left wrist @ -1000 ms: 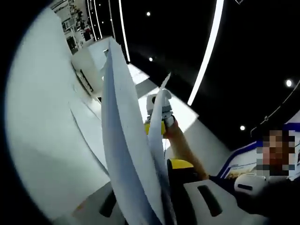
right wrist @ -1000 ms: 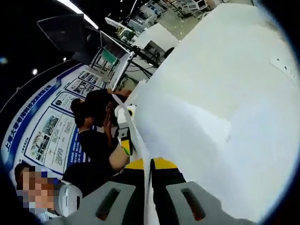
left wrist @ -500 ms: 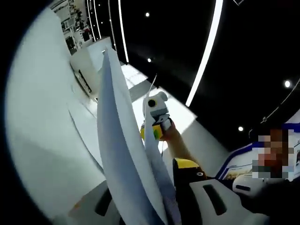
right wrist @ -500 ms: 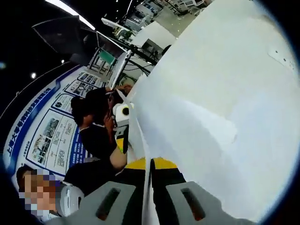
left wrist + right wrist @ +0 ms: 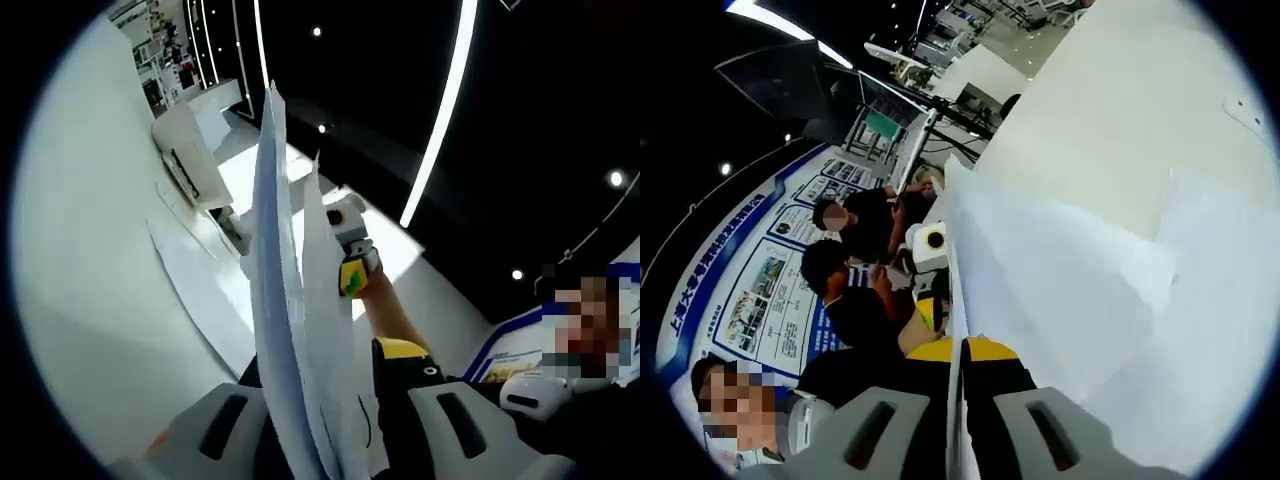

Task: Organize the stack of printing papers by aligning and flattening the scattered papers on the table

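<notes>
- My left tongs (image 5: 330, 440) are closed on the near end of the papers (image 5: 285, 300), held edge-on and off the desk (image 5: 90, 300).
- My right tongs (image 5: 962, 400) pinch the same papers (image 5: 1060, 270) from the opposite end; they also show past the sheets (image 5: 352, 262).
- The papers' long axis runs between my two tongs, with neither nearer; the desk lies to one side of the sheets, so squaring them means bringing an edge to it.

Item count as visible:

- Grippers — two: the left gripper (image 5: 330, 440) and the right gripper (image 5: 960, 425), each closed on held sheets.
- Paper stack (image 5: 295, 330) — one; its sheet count cannot be told.
- Loose sheets (image 5: 195, 290) on the table (image 5: 90, 300) — at least two.
- White boxes (image 5: 185, 150) on the table — two.
- People (image 5: 855, 300) in the right gripper view — at least three.
</notes>
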Demonstrator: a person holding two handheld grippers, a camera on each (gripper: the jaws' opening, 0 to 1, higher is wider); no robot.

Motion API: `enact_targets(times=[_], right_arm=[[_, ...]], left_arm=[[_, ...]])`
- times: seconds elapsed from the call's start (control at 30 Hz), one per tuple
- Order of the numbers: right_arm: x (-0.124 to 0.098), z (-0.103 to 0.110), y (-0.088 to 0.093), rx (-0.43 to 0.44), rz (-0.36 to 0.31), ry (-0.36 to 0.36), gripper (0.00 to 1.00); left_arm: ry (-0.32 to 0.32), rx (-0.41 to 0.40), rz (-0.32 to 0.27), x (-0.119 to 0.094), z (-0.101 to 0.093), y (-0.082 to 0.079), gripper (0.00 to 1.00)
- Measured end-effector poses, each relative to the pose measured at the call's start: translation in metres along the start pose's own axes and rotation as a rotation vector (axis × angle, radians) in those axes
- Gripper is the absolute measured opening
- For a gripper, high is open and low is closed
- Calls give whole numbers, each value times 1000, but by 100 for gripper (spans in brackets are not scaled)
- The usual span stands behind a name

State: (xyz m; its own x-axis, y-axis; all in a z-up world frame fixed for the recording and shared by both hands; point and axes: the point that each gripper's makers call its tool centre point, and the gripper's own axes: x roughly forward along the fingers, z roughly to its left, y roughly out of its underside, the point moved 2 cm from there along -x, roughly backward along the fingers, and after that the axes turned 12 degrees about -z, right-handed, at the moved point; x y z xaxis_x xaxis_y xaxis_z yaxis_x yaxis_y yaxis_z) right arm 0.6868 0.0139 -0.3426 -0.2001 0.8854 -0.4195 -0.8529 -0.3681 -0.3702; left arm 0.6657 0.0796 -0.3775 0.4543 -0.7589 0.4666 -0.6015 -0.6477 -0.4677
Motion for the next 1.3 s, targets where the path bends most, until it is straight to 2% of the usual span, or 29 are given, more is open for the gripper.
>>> enact_targets(times=[0.4,0.7,1.07,1.3], right_arm=[[12,-2,0,-29,20,10,0],[18,1,-9,-40,-12,-1,0],[25,0,-20,-103,-31,24,0],[26,-3,-18,-126,-9,48,0]], left_arm=[[0,0,1,0,-1,0,28],[-3,5,4,-1,0,1,27],[-10,29,40,-1,2,6,26],[-12,34,42,-3,3,5,23]])
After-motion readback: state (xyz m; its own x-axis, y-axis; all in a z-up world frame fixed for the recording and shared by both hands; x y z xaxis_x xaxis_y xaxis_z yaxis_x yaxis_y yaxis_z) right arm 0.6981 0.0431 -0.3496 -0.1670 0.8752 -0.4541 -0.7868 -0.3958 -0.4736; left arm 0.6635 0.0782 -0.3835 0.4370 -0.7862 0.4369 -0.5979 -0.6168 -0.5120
